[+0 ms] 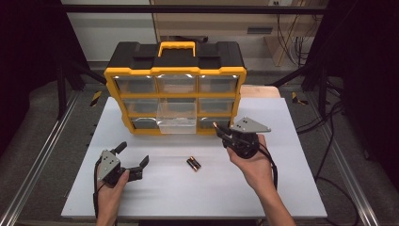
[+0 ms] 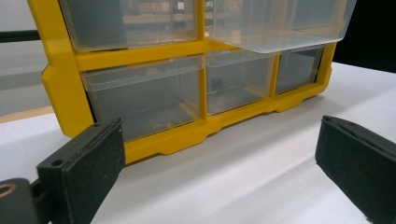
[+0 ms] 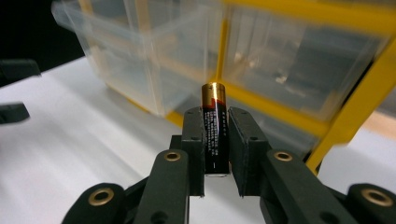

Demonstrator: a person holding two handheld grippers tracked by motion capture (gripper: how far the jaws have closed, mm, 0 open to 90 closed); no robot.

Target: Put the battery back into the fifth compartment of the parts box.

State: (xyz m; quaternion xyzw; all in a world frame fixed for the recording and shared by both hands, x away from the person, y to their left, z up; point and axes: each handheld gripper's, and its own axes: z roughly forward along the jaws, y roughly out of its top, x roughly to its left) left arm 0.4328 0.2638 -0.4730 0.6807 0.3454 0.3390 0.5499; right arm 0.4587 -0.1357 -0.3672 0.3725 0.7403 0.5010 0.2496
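Over the table (image 1: 155, 188), right gripper (image 3: 216, 144) pinches battery (image 3: 214, 126) lengthwise.

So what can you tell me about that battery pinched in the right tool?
The small black cylindrical battery with a copper-gold end is clamped between the black jaws of the right hand-held gripper. Its gold end sticks out beyond them, towards the yellow organiser's clear plastic drawers. It is off the white table.

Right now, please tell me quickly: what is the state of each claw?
Left claw: open, holding nothing.
Right claw: closed on a battery, near the yellow organizer.
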